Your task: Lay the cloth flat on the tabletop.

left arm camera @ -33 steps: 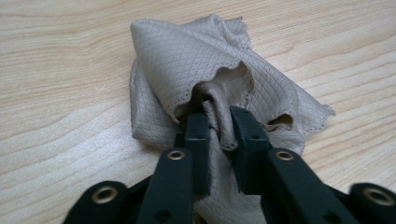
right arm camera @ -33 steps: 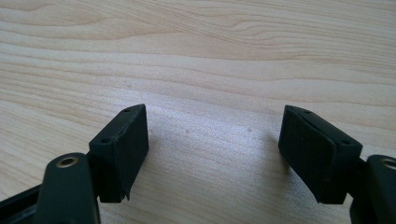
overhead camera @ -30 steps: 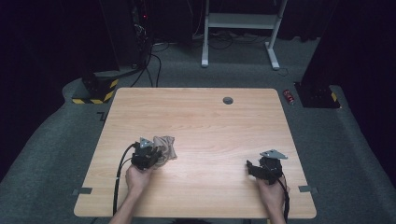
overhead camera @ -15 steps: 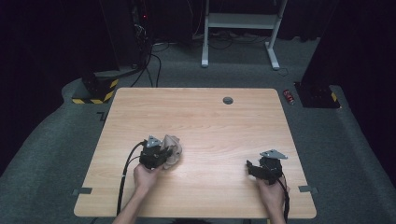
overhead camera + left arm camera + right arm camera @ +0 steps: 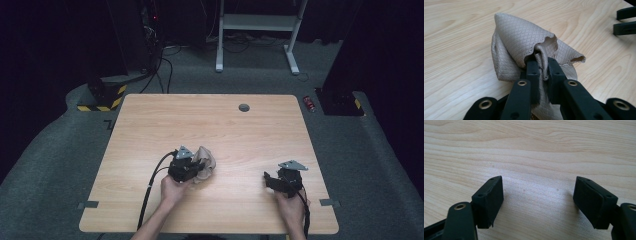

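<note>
Left gripper view: left gripper (image 5: 543, 68) pinching beige cloth (image 5: 524, 45) | right gripper (image 5: 537, 200) spread

- a light wooden table (image 5: 210, 120) with a small round dark grommet (image 5: 244, 107)
- grey carpet floor (image 5: 60, 165)
- a white metal stand (image 5: 255, 22)
- a yellow-and-black striped block (image 5: 102, 100)
- a small red can (image 5: 310, 103)

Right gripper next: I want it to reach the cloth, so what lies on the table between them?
Nothing: the high view shows bare wooden table between the open right gripper and the beige cloth.
</note>
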